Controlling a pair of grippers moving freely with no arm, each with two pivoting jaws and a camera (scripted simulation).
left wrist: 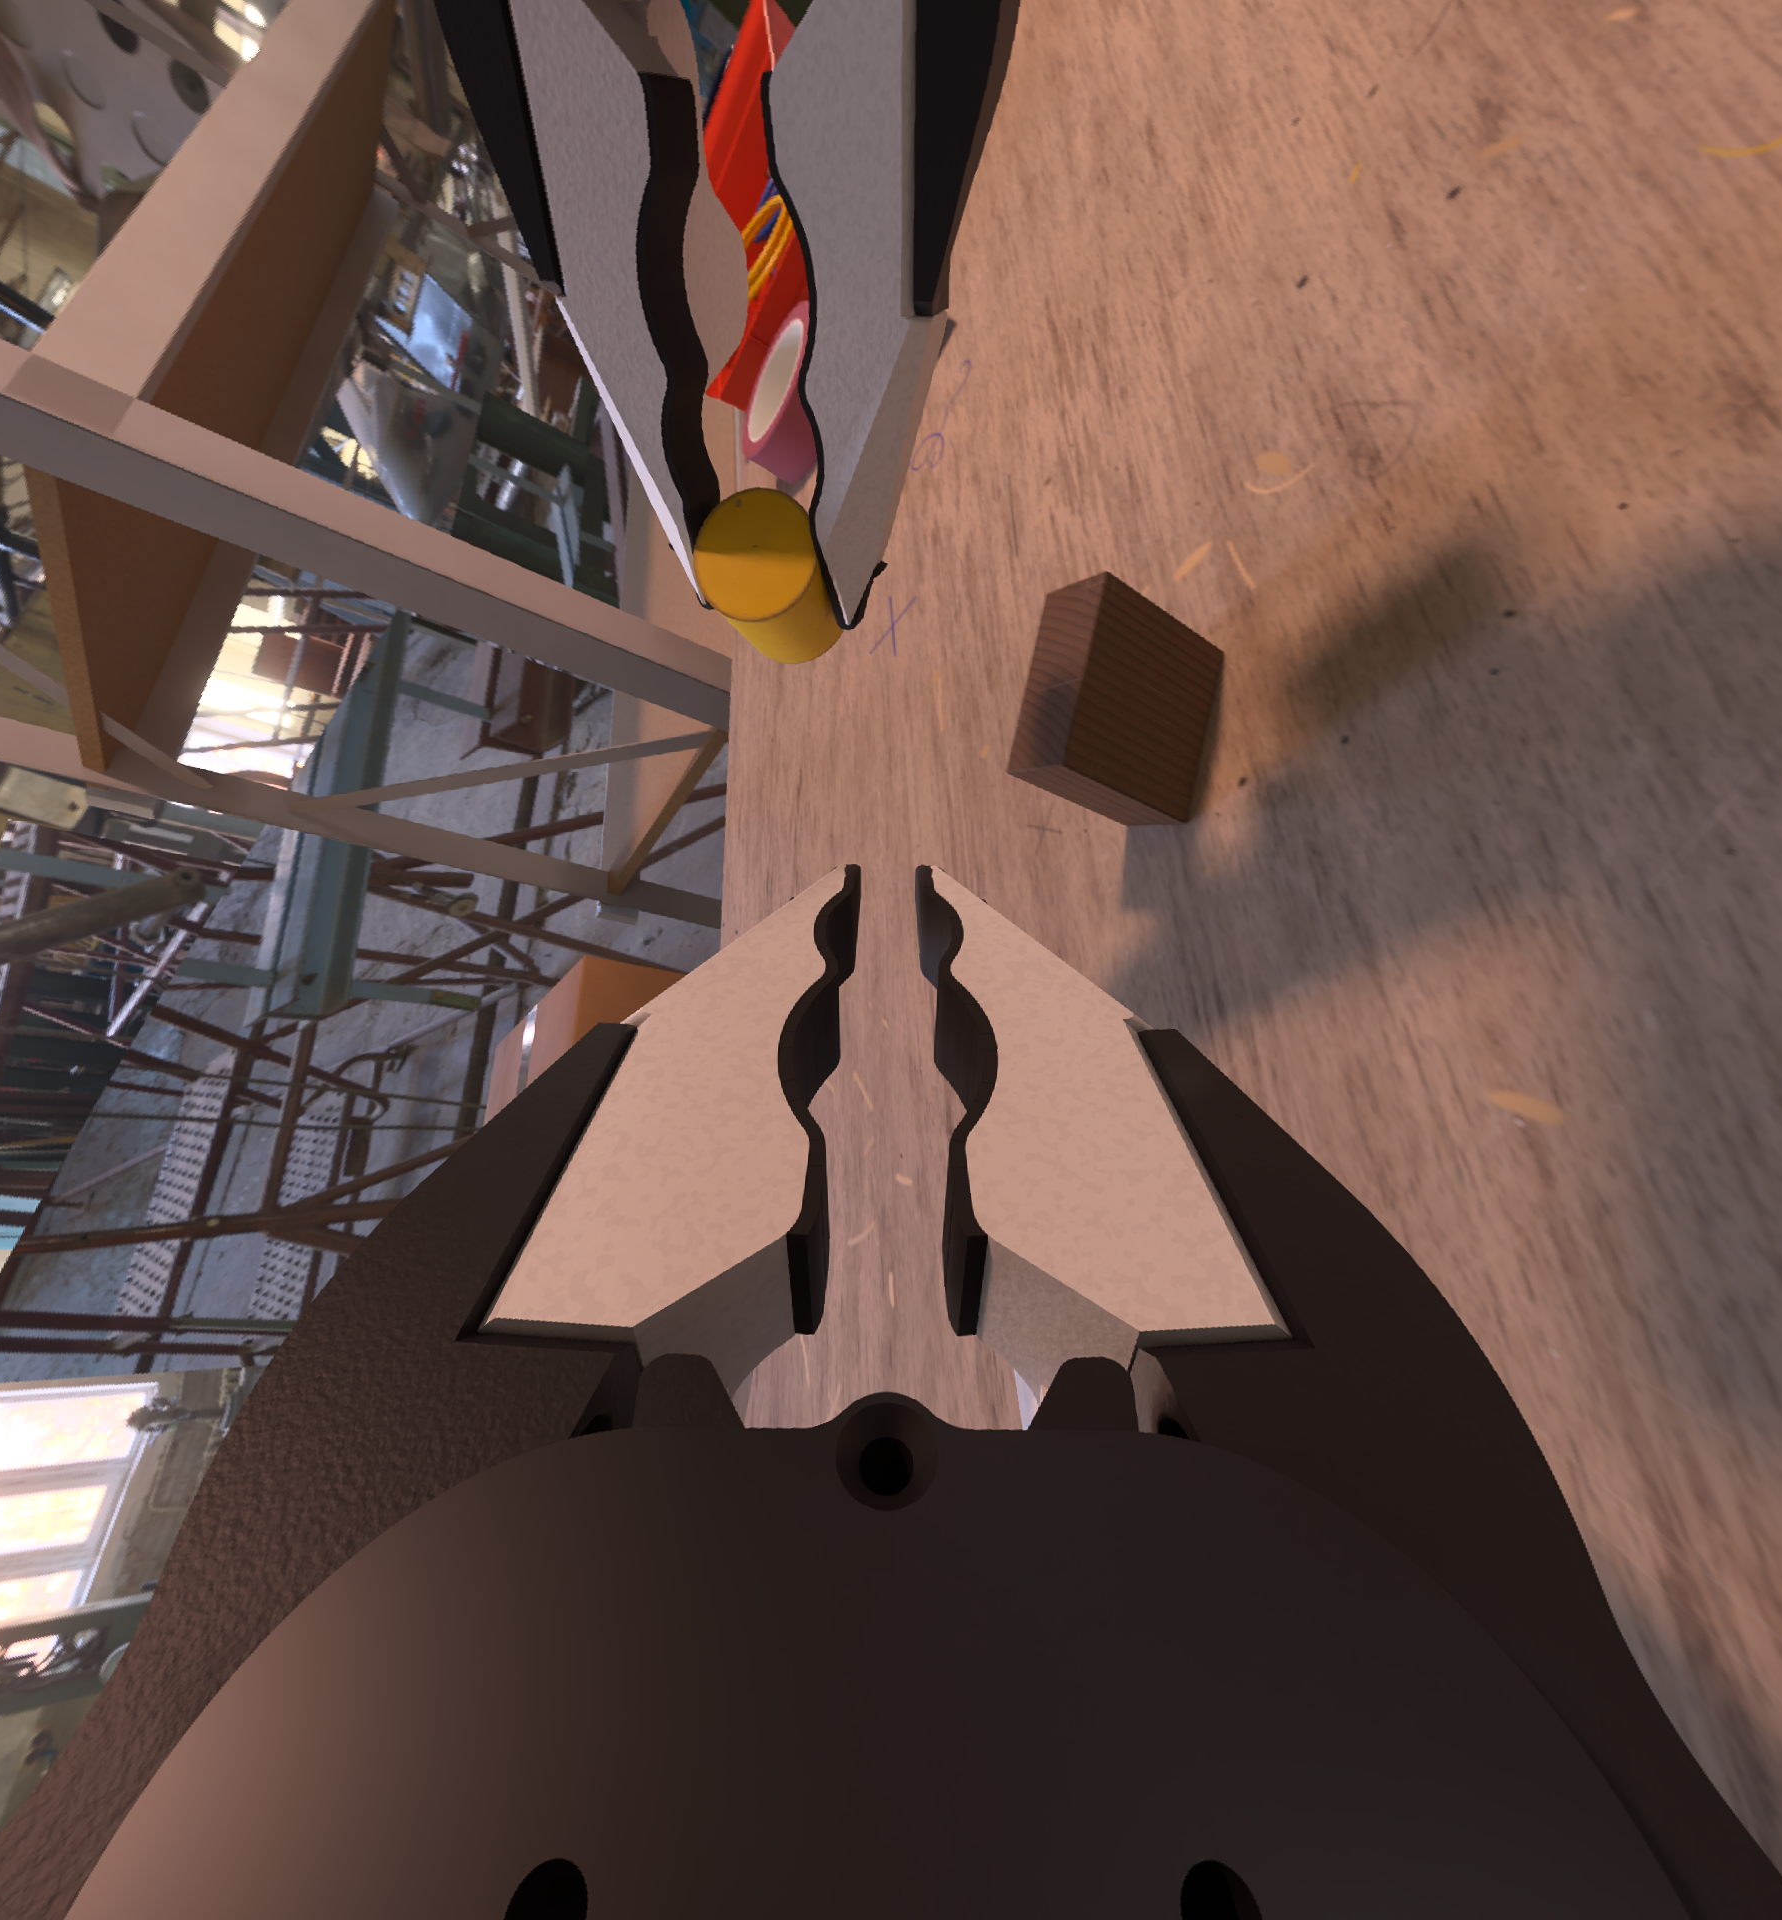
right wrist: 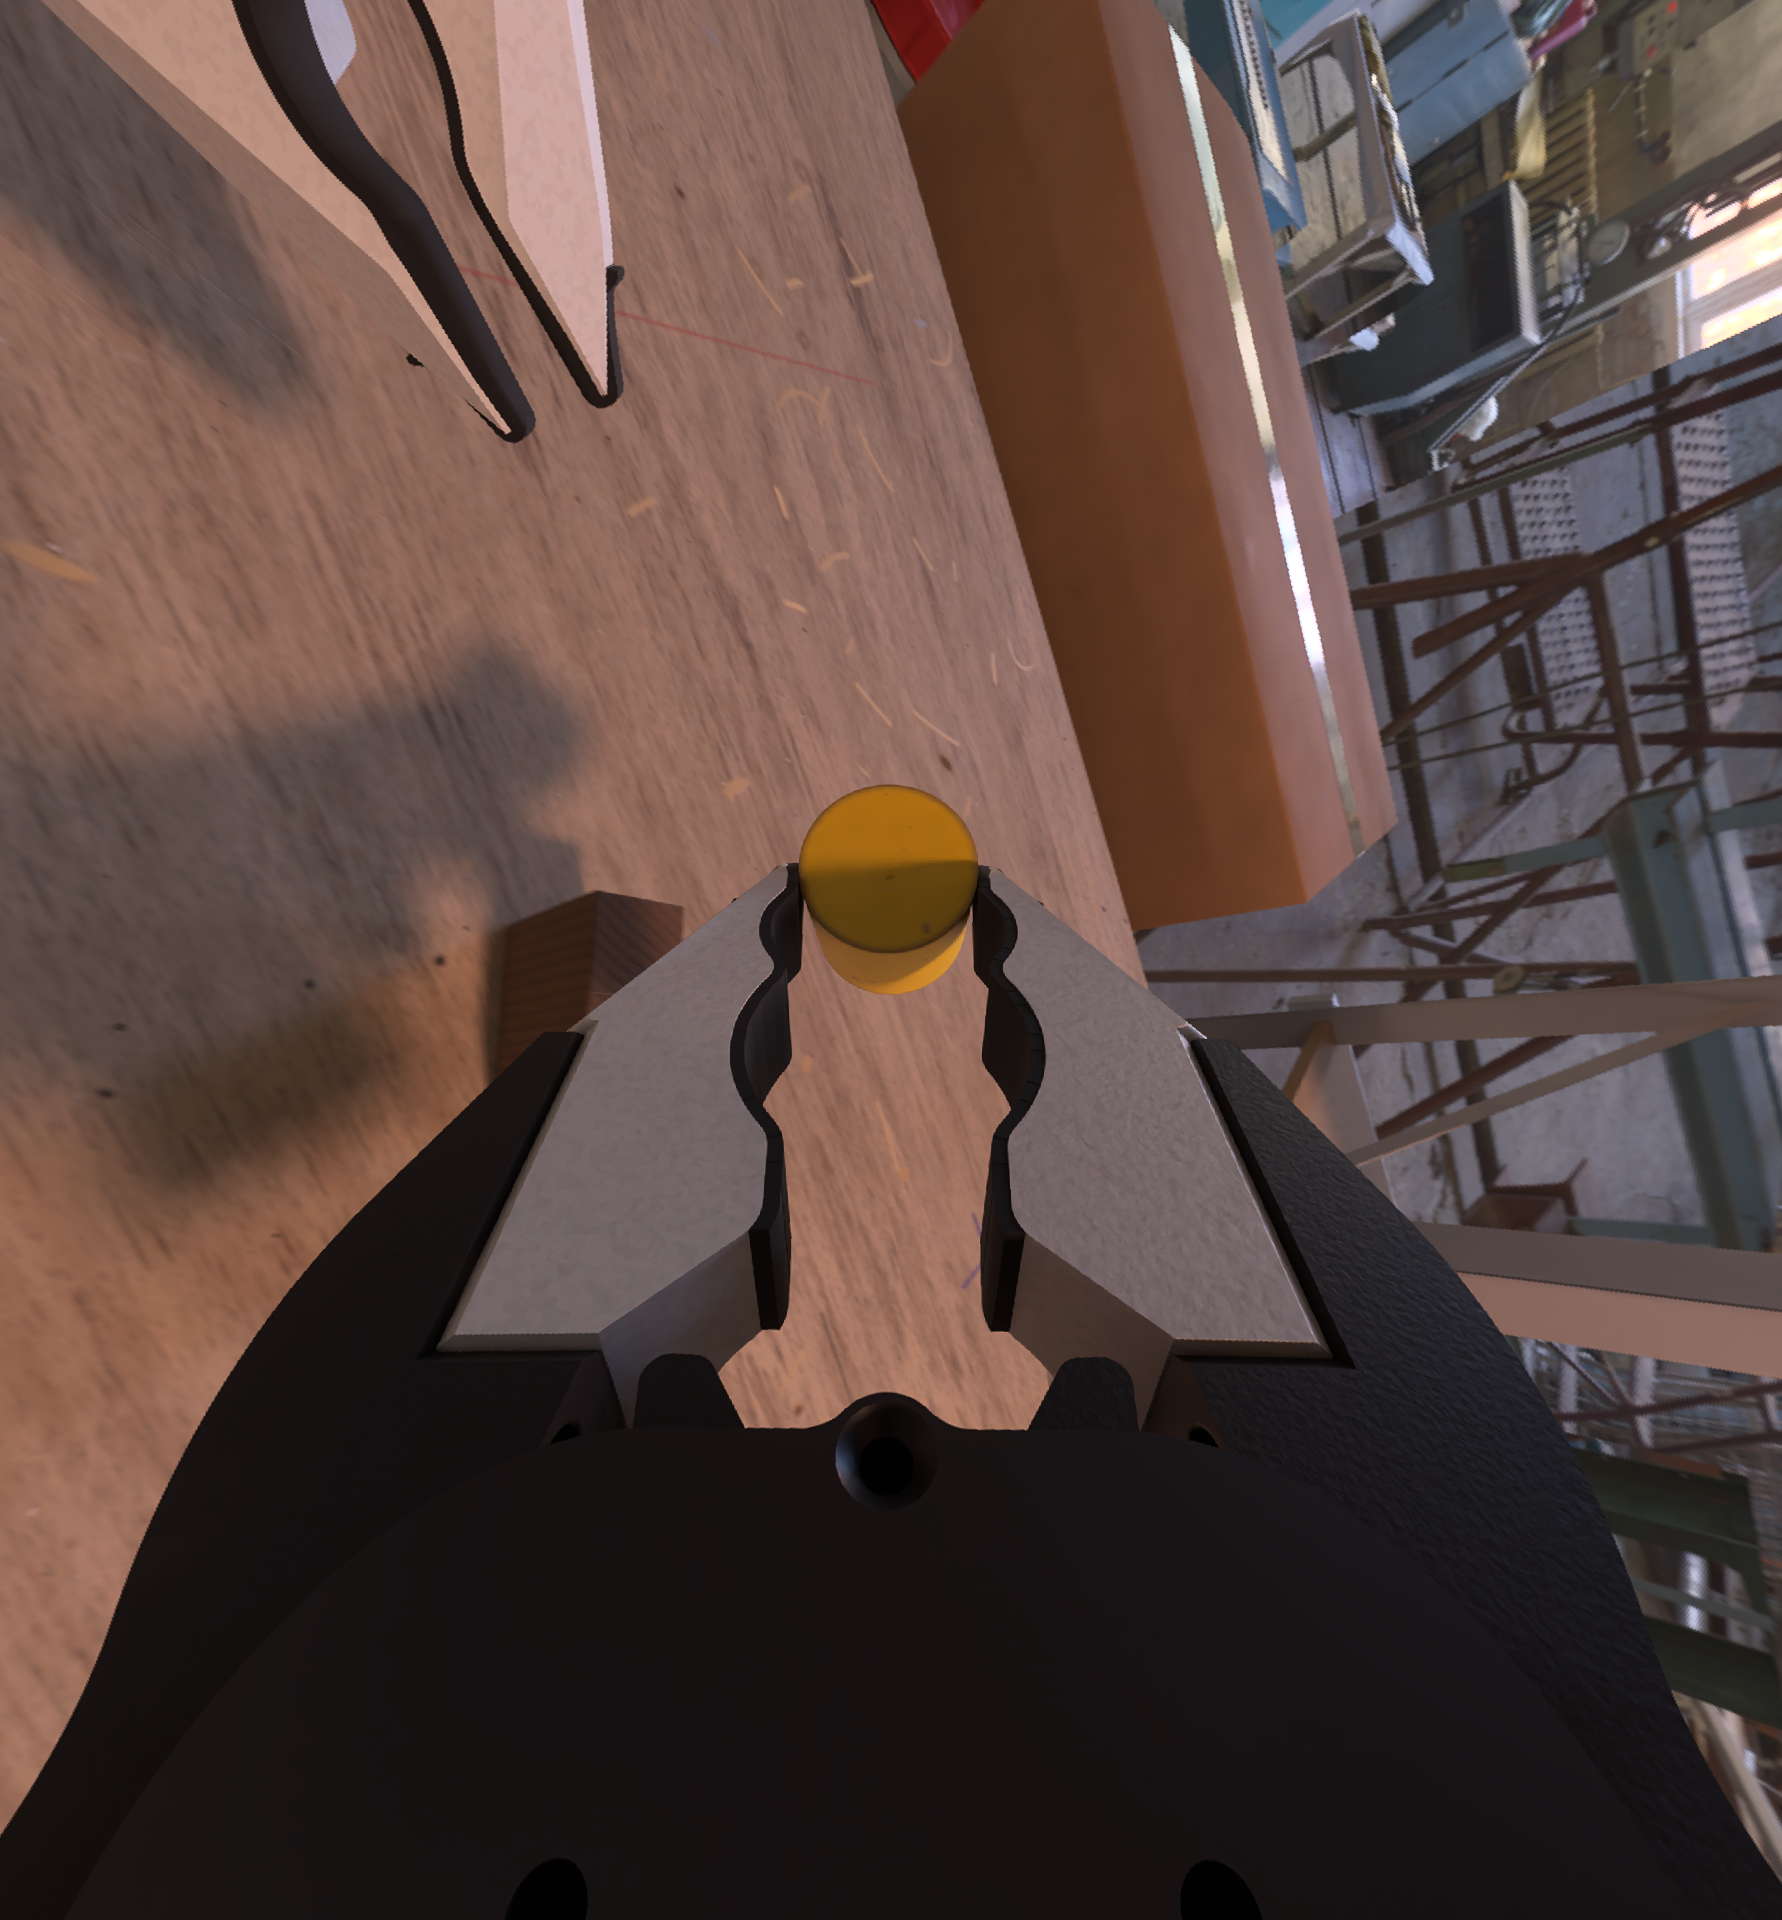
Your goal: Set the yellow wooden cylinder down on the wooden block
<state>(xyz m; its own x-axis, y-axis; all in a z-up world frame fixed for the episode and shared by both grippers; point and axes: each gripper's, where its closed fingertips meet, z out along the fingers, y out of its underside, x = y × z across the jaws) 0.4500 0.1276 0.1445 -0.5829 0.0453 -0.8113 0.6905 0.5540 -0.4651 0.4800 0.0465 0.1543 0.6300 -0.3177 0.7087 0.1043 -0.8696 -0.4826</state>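
The yellow wooden cylinder (right wrist: 887, 894) sits gripped between the tips of my right gripper (right wrist: 887, 878), which is shut on it. It also shows in the left wrist view (left wrist: 762, 571), held by the right gripper (left wrist: 775, 608) coming in from the top. The brown wooden block (left wrist: 1115, 696) rests on the table, apart from the cylinder and to its right. In the right wrist view the block (right wrist: 575, 956) is partly hidden behind my left finger. My left gripper (left wrist: 887, 878) is empty, its jaws nearly together; it also shows in the right wrist view (right wrist: 560, 410).
A red box (left wrist: 752, 208) and a pink tape roll (left wrist: 778, 384) lie beyond the right gripper. A long orange-brown box (right wrist: 1126, 468) lies along the edge of the wooden table (left wrist: 1386, 416). Past that edge are metal frames and workshop clutter.
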